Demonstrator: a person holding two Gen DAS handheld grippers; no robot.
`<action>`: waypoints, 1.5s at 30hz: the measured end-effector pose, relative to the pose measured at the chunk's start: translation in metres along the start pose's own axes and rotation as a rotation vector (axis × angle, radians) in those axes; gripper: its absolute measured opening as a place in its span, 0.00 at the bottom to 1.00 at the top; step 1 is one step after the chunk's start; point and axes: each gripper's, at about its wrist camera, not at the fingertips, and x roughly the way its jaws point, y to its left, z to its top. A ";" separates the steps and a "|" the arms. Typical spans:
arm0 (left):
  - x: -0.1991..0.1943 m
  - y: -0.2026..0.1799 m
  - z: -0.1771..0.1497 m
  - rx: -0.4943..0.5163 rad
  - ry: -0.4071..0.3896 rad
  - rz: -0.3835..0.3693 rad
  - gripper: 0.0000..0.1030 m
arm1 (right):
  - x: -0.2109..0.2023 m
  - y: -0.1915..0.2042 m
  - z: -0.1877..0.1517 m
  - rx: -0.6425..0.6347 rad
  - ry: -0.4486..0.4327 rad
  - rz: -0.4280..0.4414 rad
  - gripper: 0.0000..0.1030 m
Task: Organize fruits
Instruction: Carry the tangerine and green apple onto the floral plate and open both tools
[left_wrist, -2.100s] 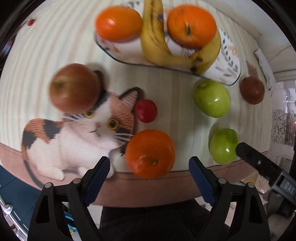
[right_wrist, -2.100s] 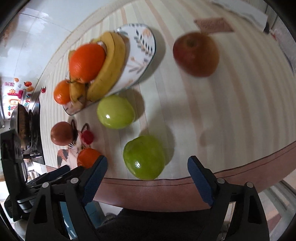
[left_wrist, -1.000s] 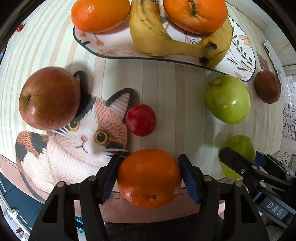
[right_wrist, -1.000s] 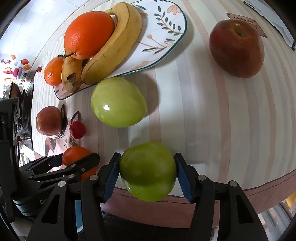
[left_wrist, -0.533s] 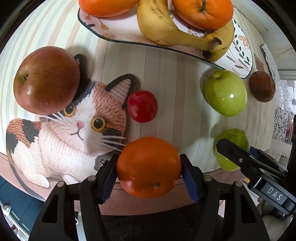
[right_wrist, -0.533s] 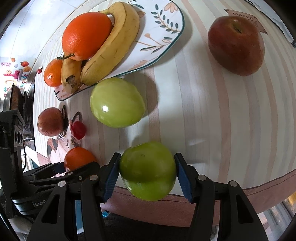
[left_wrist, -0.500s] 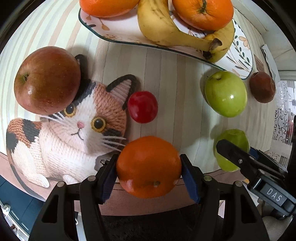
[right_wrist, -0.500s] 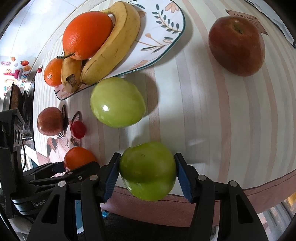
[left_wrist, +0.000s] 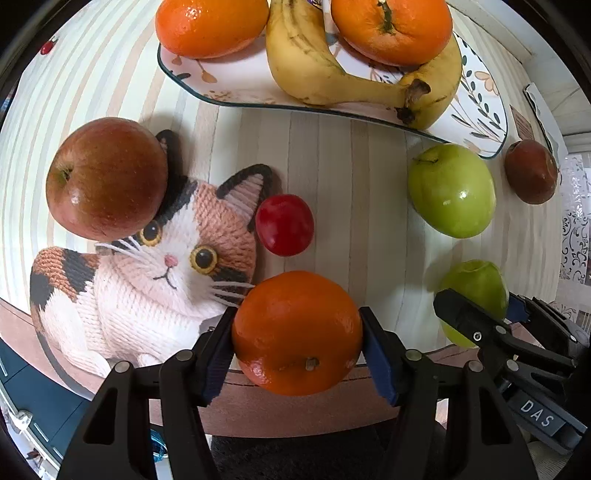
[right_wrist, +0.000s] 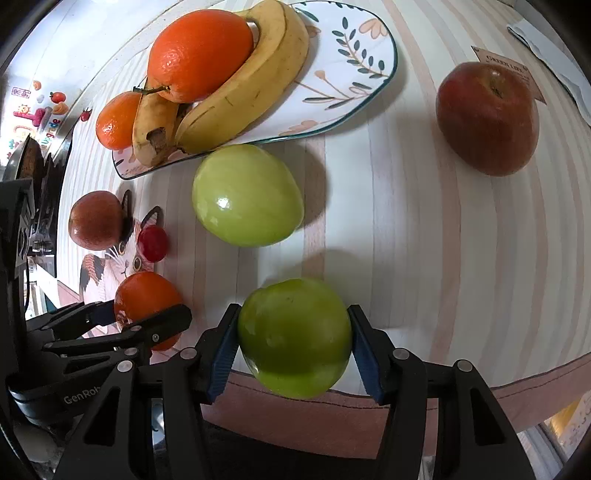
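My left gripper is shut on an orange near the table's front edge; it also shows in the right wrist view. My right gripper is shut on a green apple, seen in the left wrist view too. A floral plate at the back holds two oranges and bananas. Loose on the table lie a second green apple, a red apple, a small red fruit and another red apple.
A cat picture is printed on the striped tablecloth at the front left. A paper card lies behind the right red apple. A stove stands beyond the table's left end.
Both grippers closed on their fruits about a second ago. Since then the left gripper has moved slightly towards the plate with the orange; the right one holds the green apple about where it was.
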 end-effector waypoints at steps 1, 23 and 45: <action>-0.003 -0.001 0.001 -0.001 -0.004 0.003 0.59 | -0.001 -0.001 0.000 0.000 -0.006 0.000 0.58; -0.153 0.001 0.103 0.050 -0.275 -0.020 0.59 | -0.103 -0.027 0.136 0.063 -0.260 0.030 0.58; -0.088 0.043 0.206 -0.005 -0.090 0.025 0.62 | -0.046 -0.027 0.191 0.087 -0.175 -0.074 0.58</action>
